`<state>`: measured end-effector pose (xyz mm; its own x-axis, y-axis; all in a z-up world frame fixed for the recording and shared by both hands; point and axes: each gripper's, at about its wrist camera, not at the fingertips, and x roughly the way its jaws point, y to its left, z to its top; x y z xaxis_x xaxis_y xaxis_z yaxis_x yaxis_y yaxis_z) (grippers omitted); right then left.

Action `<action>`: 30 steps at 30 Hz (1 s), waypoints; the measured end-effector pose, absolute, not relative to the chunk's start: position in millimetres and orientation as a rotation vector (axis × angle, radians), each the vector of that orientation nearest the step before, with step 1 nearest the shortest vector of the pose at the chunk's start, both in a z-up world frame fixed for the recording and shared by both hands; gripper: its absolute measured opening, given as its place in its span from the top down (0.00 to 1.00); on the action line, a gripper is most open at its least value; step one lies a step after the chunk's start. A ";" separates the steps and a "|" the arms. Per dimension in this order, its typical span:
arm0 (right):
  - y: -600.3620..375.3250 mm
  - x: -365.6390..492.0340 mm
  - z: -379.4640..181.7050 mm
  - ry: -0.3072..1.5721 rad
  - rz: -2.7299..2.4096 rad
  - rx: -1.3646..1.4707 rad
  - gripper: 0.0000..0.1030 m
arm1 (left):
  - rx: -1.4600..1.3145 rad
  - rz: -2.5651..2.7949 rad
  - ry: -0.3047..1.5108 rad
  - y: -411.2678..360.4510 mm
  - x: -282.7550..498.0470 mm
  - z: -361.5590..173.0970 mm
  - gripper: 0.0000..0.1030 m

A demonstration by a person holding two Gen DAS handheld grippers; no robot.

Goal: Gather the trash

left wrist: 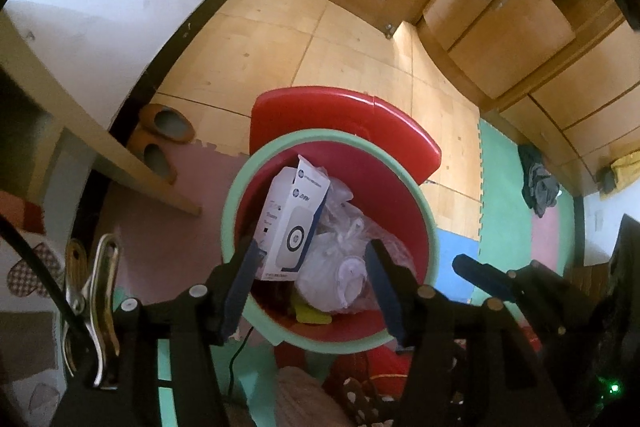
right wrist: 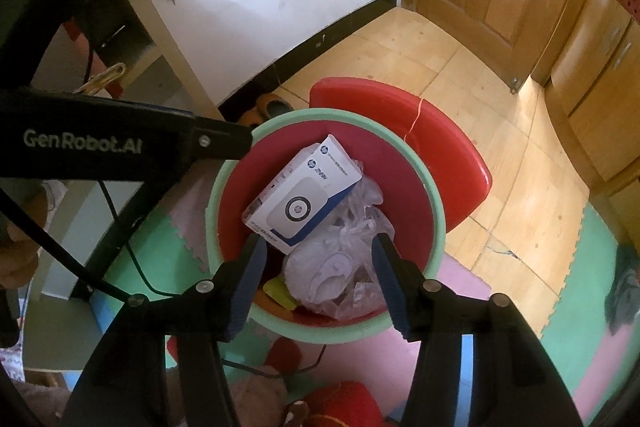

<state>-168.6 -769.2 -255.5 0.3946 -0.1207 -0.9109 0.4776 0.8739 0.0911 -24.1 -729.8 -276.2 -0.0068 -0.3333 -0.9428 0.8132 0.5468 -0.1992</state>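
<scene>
Trash sits in the red bin [right wrist: 416,187]: white box [right wrist: 304,193] atop crinkly plastic bag [right wrist: 352,259]. Both my claws, left gripper [left wrist: 312,283] & right gripper [right wrist: 318,279], hang apart, empty. Box looks light, stiff (grab its narrow sides); bag soft, prob slippery.

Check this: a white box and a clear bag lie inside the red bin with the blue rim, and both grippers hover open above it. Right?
One slip: the rim is green, not blue, as the right wrist view shows. The box and bag do lie in the bin, with the left gripper and right gripper open above.
</scene>
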 end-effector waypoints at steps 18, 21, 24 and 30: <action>-739.9 -170.4 -166.0 1.004 -0.400 0.364 0.46 | 0.338 -0.918 1.219 -663.1 -18.9 -178.3 0.36; -732.2 -168.5 -152.0 0.987 -0.393 0.364 0.46 | 0.319 -0.910 1.212 -651.5 -14.9 -162.7 0.36; -721.0 -165.6 -134.3 0.964 -0.380 0.355 0.46 | 0.295 -0.897 1.208 -636.7 -10.4 -147.0 0.36; -699.9 -154.4 -110.2 0.935 -0.347 0.339 0.46 | 0.256 -0.856 1.202 -609.8 -0.7 -125.0 0.35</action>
